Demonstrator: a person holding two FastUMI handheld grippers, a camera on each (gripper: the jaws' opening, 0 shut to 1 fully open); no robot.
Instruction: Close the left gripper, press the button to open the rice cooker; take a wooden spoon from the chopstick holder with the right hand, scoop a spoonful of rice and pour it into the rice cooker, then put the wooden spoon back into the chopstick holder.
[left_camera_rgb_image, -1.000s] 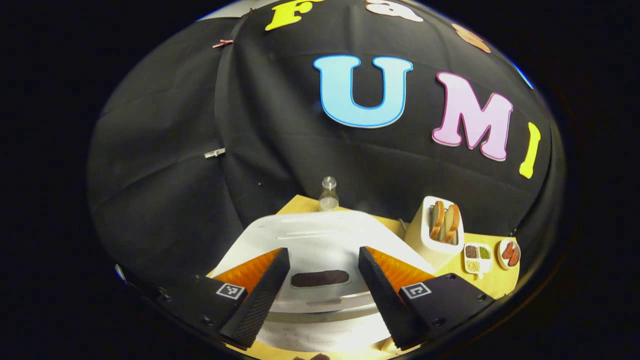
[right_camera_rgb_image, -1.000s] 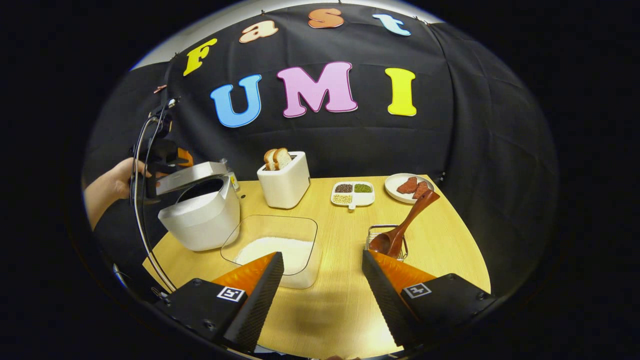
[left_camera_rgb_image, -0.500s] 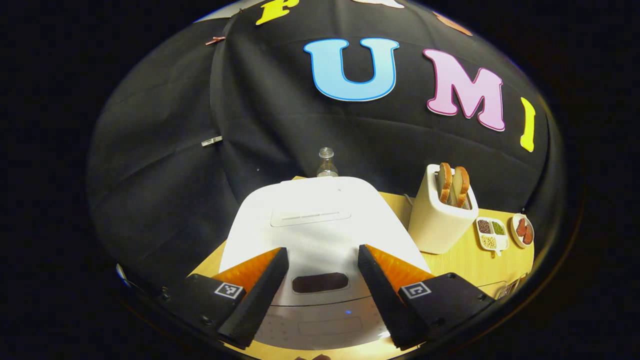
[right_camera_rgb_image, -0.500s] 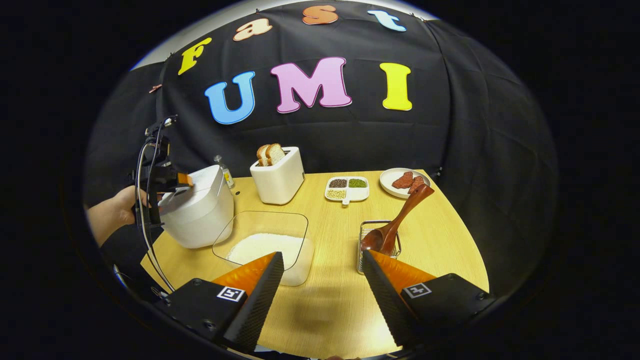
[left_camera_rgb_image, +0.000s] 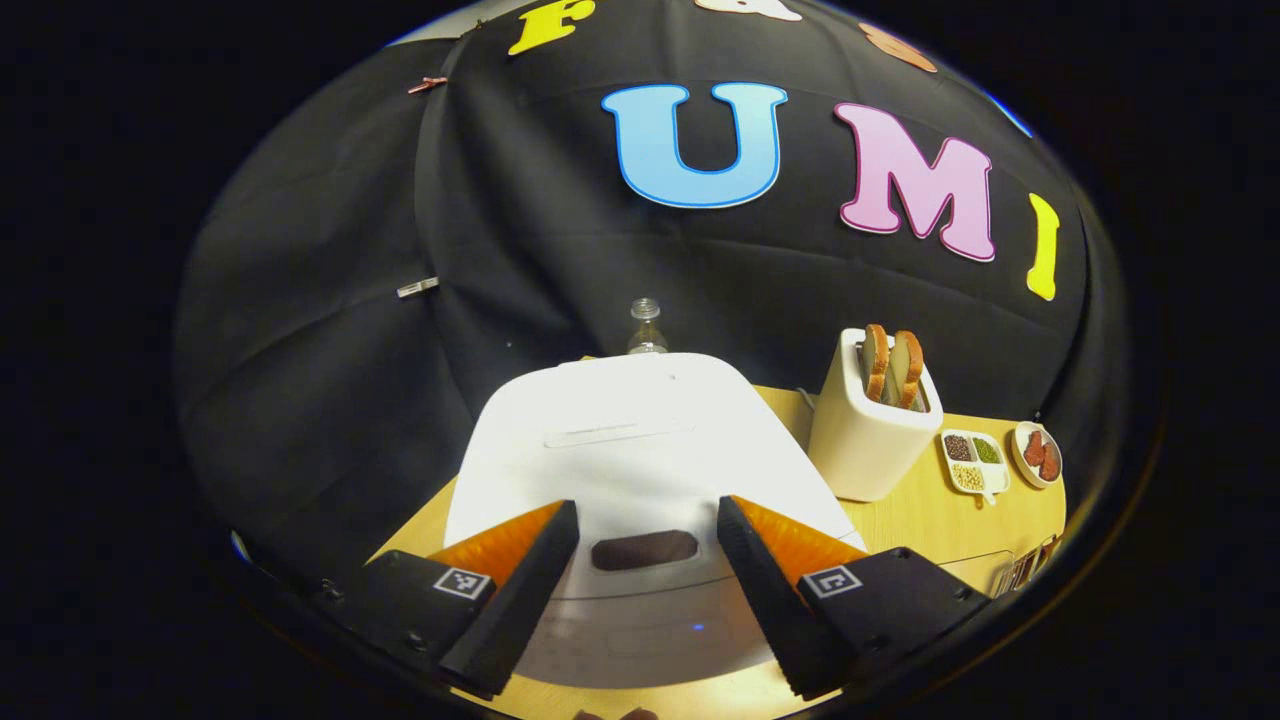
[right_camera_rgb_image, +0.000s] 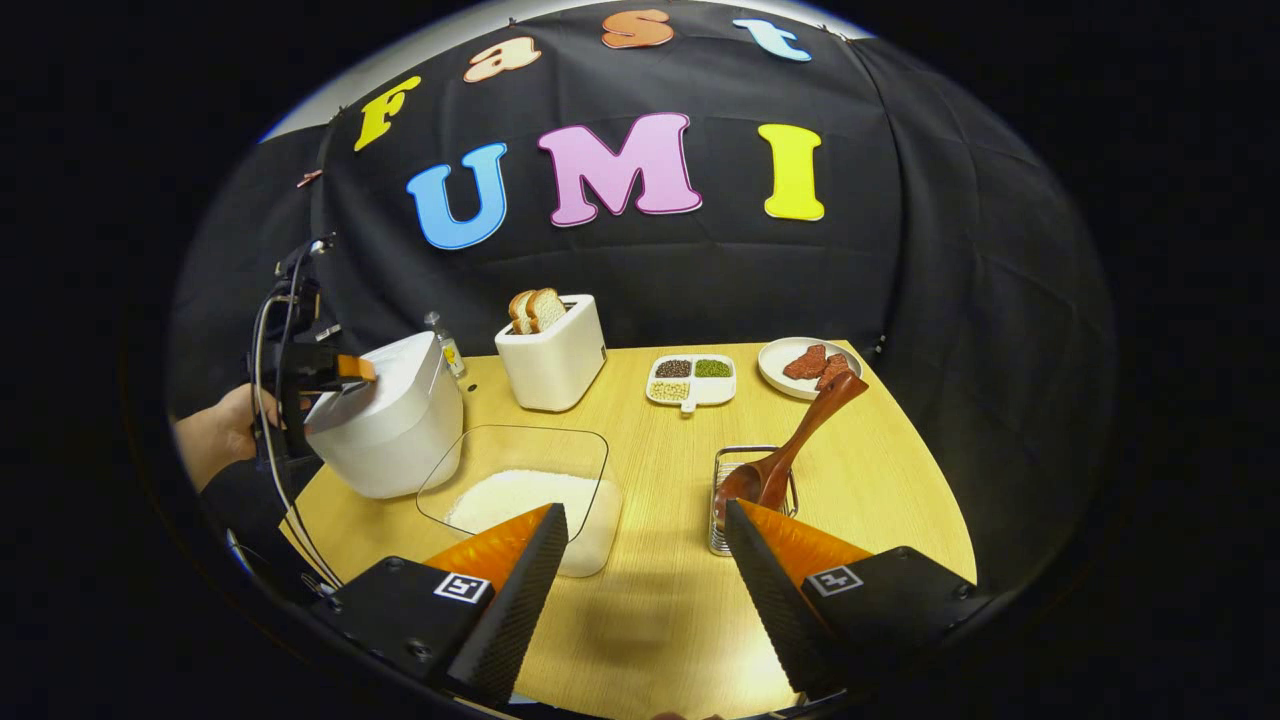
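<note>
The rice cooker is white with a dark oval button. The toaster is cream, its bread tan. The spoon is reddish-brown wood, the holder silver wire. The rice is white in a clear tub. The surface is pale yellow wood grain.

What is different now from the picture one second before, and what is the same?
The rice cooker lid, raised a second ago, has come down and now lies shut, with the left gripper over its front edge. Nothing was gripped or released. Both grippers' jaws stay open; the right gripper barely moved. The wooden spoon remains in its holder.
</note>
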